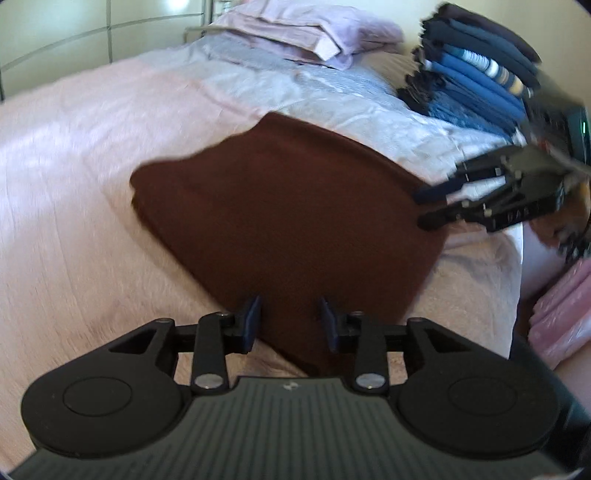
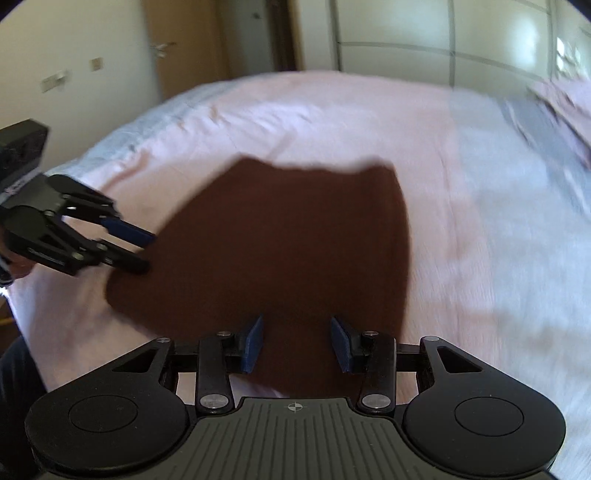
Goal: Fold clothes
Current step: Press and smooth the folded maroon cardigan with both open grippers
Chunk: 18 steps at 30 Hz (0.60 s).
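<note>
Across the left of the left wrist view the pink bedspread (image 1: 66, 221) lies bare and wide, nothing raised on it, so a gripper could sweep there freely. The folded brown garment (image 1: 280, 210) fills the middle, flat and low. At upper right a tall stack of folded blue clothes (image 1: 476, 77) walls off that side, with pillows (image 1: 306, 33) piled along the top, and the right gripper (image 1: 430, 208) hangs over the garment's right edge.
</note>
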Available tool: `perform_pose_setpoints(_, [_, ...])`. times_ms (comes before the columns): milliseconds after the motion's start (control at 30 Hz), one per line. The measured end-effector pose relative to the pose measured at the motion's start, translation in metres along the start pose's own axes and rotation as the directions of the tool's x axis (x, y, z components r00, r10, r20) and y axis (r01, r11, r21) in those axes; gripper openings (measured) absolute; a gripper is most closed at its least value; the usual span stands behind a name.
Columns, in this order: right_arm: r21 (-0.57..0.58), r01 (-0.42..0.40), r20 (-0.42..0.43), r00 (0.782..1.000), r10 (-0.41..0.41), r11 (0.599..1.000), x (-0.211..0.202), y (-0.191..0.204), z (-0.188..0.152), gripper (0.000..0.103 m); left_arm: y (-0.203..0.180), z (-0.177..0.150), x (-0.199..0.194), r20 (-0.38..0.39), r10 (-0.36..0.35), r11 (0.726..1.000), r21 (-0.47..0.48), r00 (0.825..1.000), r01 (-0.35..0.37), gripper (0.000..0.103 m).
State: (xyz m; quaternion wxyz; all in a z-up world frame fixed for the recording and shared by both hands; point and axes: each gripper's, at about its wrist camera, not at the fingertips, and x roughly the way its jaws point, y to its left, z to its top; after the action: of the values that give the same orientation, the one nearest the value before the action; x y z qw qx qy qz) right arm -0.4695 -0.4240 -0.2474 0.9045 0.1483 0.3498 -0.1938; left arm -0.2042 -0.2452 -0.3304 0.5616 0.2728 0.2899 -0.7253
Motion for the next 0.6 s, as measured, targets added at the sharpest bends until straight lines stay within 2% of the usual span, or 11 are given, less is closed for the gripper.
perform_pose_setpoints(100, [0.003,0.069,0.008,0.998,-0.069,0.998,-0.012,0.004,-0.003,0.043,-0.004,0.005,-0.008,0.001,0.025,0.999,0.029,1.000,-0.025,0.037])
perform_pose_setpoints(300, [-0.052,0.088,0.004,0.996,-0.088,0.995,-0.020,0.009,0.006,0.043,-0.005,0.024,-0.021,0.040,0.043,0.997,0.068,0.998,-0.046,0.034])
perform_pose_setpoints(400, [-0.017,0.069,0.052,0.996,-0.068,0.998,-0.021,-0.001,0.027,0.043,0.000,0.044,-0.012,0.059,0.069,0.994,0.079,0.996,-0.074,0.035])
perform_pose_setpoints(500, [-0.046,0.056,0.046,0.997,-0.054,0.997,0.000,-0.009,0.057,0.043,0.013,0.065,0.007,0.062,0.104,0.989,0.094,0.993,-0.110,0.034])
perform_pose_setpoints(600, [-0.061,0.051,0.034,0.998,-0.049,0.997,0.029,-0.021,0.083,0.043,0.031,0.075,0.032,0.037,0.112,0.989,0.096,0.993,-0.115,0.033])
